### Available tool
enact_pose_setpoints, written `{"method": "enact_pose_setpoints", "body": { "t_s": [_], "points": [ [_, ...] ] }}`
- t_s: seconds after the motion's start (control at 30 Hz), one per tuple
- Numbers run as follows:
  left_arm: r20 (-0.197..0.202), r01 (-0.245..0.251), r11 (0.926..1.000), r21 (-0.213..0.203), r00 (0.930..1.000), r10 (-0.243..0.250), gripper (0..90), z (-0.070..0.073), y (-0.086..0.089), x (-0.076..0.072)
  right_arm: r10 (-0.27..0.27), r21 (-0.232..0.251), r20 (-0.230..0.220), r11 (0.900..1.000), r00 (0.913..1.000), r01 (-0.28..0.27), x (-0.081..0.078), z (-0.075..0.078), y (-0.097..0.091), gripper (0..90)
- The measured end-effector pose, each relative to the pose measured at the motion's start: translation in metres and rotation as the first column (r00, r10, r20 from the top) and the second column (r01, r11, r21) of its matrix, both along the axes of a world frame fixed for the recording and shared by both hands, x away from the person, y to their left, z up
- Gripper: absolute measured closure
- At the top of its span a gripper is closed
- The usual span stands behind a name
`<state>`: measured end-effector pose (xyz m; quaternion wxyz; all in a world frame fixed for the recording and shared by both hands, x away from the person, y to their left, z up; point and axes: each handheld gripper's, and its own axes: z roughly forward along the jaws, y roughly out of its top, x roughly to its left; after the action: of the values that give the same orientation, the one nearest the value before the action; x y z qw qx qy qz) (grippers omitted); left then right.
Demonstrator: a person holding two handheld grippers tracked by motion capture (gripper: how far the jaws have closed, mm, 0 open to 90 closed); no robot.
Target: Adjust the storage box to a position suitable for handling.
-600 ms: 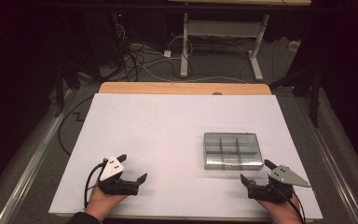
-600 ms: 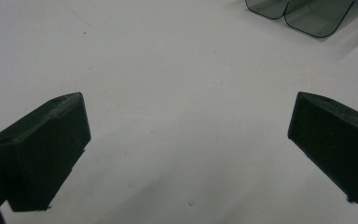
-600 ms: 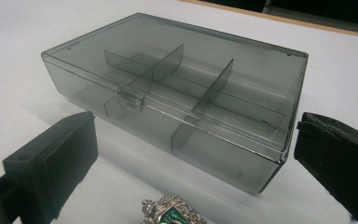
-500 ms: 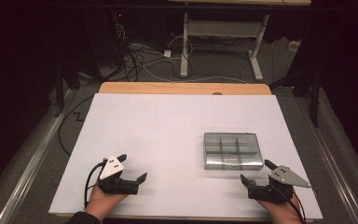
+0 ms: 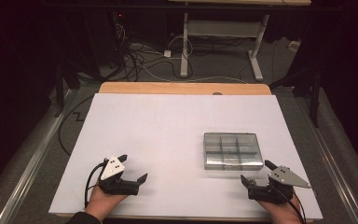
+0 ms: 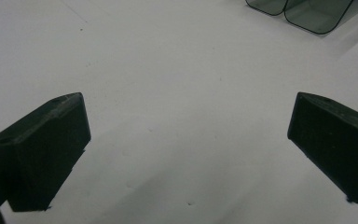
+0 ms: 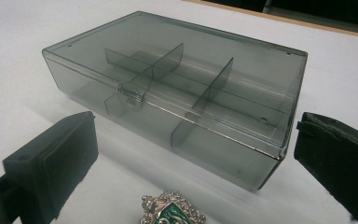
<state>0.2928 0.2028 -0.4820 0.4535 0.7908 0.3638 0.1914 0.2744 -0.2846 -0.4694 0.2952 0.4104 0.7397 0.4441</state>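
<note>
A clear grey plastic box [image 5: 233, 150] with inner dividers lies closed on the white table, right of the middle; the right gripper view shows its front latch and lid [image 7: 177, 88]. Just in front of the box lies a small silver and green badge [image 7: 173, 212], between the jaws of my right gripper [image 7: 193, 163]. That right gripper [image 5: 258, 173] rests open at the near right edge, close to the box. Open and empty, my left gripper [image 5: 131, 169] sits at the near left, over bare table [image 6: 182, 140]. A corner of the box [image 6: 303, 9] appears far off.
The white table top [image 5: 168, 126] has a wooden strip [image 5: 184, 88] along its far edge. Cables and desk legs [image 5: 185, 44] stand on the dark floor beyond. A metal rail [image 5: 32, 163] runs along the table's left side.
</note>
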Motion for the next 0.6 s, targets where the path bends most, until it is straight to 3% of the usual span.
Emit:
{"method": "enact_pose_setpoints", "body": {
  "t_s": [0.43, 0.6],
  "points": [
    [0.002, 0.007, 1.0000, 0.000, 1.0000, -0.007, 0.5, 0.0000, 0.0000, -0.0005, 0.001, 0.000, 0.014, 1.0000, 0.9999, -0.001, -0.0010, 0.0014, -0.0009, 0.1],
    [-0.001, 0.006, 1.0000, -0.003, 1.0000, -0.006, 3.4, 0.0000, 0.0002, -0.0004, -0.002, 0.004, 0.014, 1.0000, 0.9999, 0.002, -0.0019, 0.0035, -0.0019, 4.1]
  ]
}}
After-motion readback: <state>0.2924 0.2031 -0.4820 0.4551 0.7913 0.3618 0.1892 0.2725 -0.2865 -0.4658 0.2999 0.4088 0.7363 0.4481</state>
